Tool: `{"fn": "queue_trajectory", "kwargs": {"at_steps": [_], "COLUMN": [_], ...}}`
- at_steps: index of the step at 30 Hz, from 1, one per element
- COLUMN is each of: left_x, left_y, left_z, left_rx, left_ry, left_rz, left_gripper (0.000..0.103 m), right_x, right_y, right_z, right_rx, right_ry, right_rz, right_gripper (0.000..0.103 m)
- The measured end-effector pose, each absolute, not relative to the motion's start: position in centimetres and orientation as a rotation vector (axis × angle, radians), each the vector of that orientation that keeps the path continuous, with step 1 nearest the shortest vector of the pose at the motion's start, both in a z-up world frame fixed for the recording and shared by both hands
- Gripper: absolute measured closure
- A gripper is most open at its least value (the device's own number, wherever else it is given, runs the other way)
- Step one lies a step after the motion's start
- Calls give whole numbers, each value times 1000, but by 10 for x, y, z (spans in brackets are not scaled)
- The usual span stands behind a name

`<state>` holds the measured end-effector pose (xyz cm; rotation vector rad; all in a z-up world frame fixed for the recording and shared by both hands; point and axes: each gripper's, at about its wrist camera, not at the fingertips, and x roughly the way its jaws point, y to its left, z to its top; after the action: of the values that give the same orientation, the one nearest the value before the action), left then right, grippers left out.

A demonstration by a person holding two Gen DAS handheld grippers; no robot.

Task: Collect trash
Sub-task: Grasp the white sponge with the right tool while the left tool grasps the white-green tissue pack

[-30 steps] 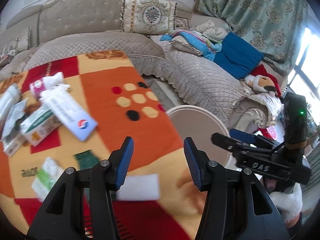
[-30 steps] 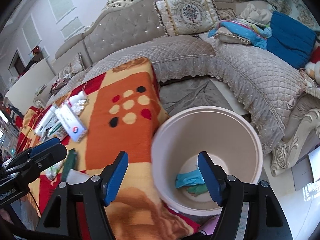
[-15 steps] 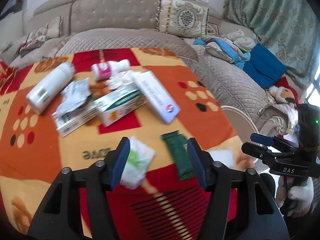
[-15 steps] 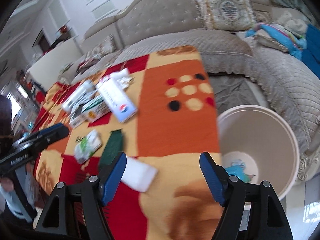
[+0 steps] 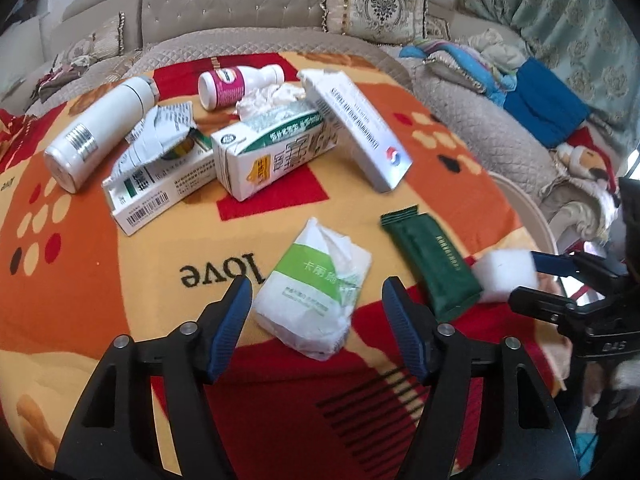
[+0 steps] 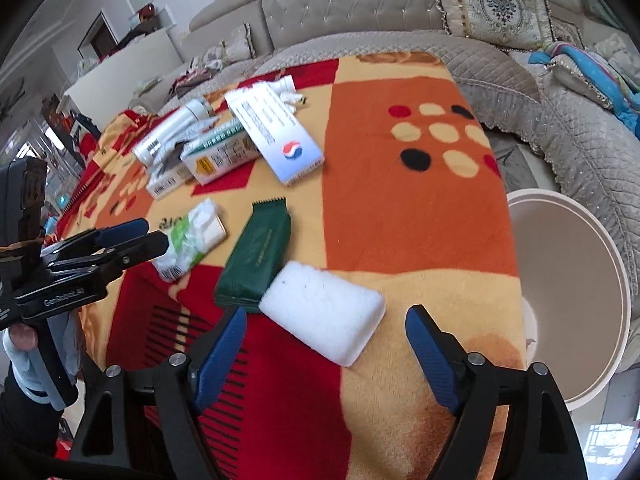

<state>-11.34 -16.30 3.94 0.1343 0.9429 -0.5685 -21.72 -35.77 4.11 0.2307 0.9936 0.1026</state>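
Observation:
Trash lies on a patterned blanket. My left gripper [image 5: 318, 326] is open, its jaws either side of a crumpled white-and-green tissue pack [image 5: 316, 290], also in the right wrist view [image 6: 192, 236]. My right gripper [image 6: 326, 354] is open just in front of a white foam block [image 6: 324, 316], which shows in the left wrist view [image 5: 504, 274]. A dark green sachet [image 5: 432, 258] [image 6: 256, 264] lies between the two. A beige trash bin [image 6: 568, 300] stands at the blanket's right edge.
Farther back lie medicine boxes [image 5: 276, 158], a long white box [image 5: 356, 122], a white flask [image 5: 96, 128], a small pink-labelled bottle [image 5: 236, 82] and crumpled paper [image 5: 268, 98]. A quilted sofa [image 6: 520, 80] with cushions and clothes runs behind and to the right.
Both grippers swung left, away from the bin and over the blanket. The left now frames the tissue pack; the right has closed in on the foam block. Both stay open.

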Motion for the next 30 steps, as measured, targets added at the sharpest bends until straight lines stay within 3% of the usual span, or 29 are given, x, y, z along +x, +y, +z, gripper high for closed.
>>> {"fn": "queue_trajectory", "kwargs": {"at_steps": [10,11,12,13,17,30], "left_x": [-105,-105,-106,-106,-107,-135], "left_y": [-176,-175,-174,-172,-166,-185], "left_z": [20,19,19,19,28,83], "left_rx": [180,176,173,171,142,120], "left_ry": [953,951,952,954,957,839], "left_rz": [-549,-549,-548,-549,-560,-616], "left_gripper": [38,46,49,56,67,68], "right_x": [-206,-207,-207,-207,-210,-225], "right_y": [-353,-352,-352,-352,-354,-358], "right_z": [29,29,30,30,36,76], "right_rx": [235,227,229,234,239,236], "right_ry": [986,972,964,960,935,824], "right_rz": [89,82,84,89,101,109], "right_gripper": [23,27,40,44,47,47]}}
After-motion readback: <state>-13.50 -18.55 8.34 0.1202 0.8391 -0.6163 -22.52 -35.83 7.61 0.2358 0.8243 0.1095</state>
